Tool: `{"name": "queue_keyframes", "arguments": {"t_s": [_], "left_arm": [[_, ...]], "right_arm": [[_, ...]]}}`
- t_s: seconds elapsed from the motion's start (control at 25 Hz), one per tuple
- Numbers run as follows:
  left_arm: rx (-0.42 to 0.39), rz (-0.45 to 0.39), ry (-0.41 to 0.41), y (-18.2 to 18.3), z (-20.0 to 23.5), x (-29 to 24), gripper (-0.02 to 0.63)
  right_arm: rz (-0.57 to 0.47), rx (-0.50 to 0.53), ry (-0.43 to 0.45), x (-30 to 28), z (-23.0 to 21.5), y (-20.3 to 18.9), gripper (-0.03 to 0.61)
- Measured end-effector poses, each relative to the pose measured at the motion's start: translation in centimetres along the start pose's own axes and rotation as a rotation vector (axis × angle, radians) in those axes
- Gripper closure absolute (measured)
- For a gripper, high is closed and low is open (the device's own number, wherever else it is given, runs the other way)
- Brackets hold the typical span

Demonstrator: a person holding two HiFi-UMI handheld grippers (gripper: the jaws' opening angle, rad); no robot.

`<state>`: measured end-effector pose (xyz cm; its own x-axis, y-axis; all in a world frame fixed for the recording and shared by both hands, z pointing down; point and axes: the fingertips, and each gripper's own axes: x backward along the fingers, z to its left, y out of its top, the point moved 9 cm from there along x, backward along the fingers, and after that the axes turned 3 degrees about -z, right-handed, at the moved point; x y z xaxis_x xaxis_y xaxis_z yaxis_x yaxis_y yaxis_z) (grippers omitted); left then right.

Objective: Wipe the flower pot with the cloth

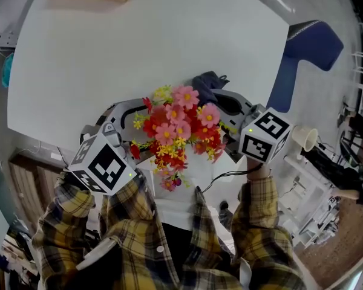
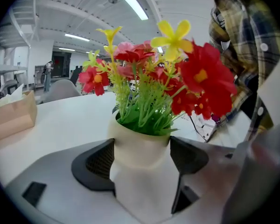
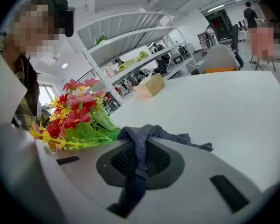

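1. The left gripper [image 2: 142,171] is pressing its jaws against both sides of the cream flower pot [image 2: 141,141], holding it between them.
2. Red, pink and yellow flowers [image 1: 178,128] are rising out of the pot, which is sitting by the near edge of the white tabletop [image 1: 109,59].
3. The right gripper [image 3: 139,162] is pinching the dark blue-grey cloth [image 3: 154,133] between nearly closed jaws, and the cloth is spilling over the jaw tips just beside the flowers.
4. A person in a yellow plaid shirt [image 1: 139,234] is gripping both tools.
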<state>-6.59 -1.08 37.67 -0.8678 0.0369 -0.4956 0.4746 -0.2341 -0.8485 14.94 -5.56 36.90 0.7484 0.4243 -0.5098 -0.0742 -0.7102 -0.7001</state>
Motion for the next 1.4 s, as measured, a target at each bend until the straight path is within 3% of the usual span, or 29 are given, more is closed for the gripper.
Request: {"name": "queue_keyframes", "arguments": {"t_s": [0.2,0.48,0.68,0.8,1.0,1.4], "left_arm": [[-0.049,0.023,-0.059,0.0,0.7,0.3,0.235],[-0.114,0.029,-0.189,1.0,2.3,-2.7,0.235],[-0.105,0.007,-0.2,0.2,3.2,-2.3,0.235],[-0.077,-0.023,-0.155,0.0,2.7,-2.5,0.235],[0.07,-0.075,-0.02,-1.6,1.2,-1.5,0.235],[0.216,-0.13,0.246,-4.4,-3.4,0.1,0.235]], "right_arm": [[0.018,0.053,0.042,-1.3,-0.3,1.1,0.566],[0.08,0.109,0.164,-3.3,-3.0,2.8,0.566],[0.071,0.078,0.164,-4.8,-3.2,2.9,0.566],[0.045,0.057,0.144,-4.0,-3.6,2.4,0.566],[0.012,0.031,0.096,-2.6,-3.5,1.4,0.566],[-0.076,-0.086,-0.112,-0.5,-0.9,-2.5,0.566]]}}
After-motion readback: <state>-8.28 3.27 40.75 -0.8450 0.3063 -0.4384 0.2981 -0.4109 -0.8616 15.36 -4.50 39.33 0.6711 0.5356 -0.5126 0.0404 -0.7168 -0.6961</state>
